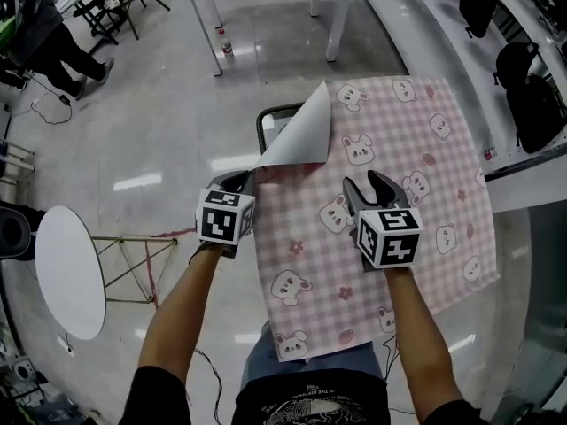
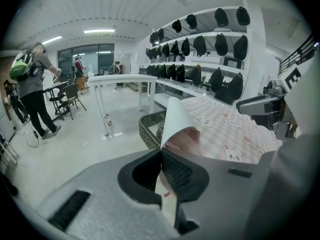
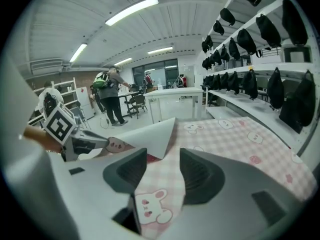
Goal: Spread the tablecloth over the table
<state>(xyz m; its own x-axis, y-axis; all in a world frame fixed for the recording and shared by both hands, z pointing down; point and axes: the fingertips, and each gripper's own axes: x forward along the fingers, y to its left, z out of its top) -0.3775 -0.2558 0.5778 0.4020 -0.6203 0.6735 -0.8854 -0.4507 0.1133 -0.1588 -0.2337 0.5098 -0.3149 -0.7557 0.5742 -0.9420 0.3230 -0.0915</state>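
A pink checked tablecloth printed with bunnies lies spread in front of me. Its far left corner is folded over and shows the white underside. My left gripper is shut on the cloth's left edge just below that fold. In the left gripper view the cloth runs up out of the shut left gripper. My right gripper hovers open over the middle of the cloth. In the right gripper view the bunny print shows in the gap of that gripper, untouched by the pads.
A dark woven rim sticks out from under the cloth's far left corner. A round white table stands to my left and white table legs farther back. A person stands at the far left. Shelves with black backpacks line the right.
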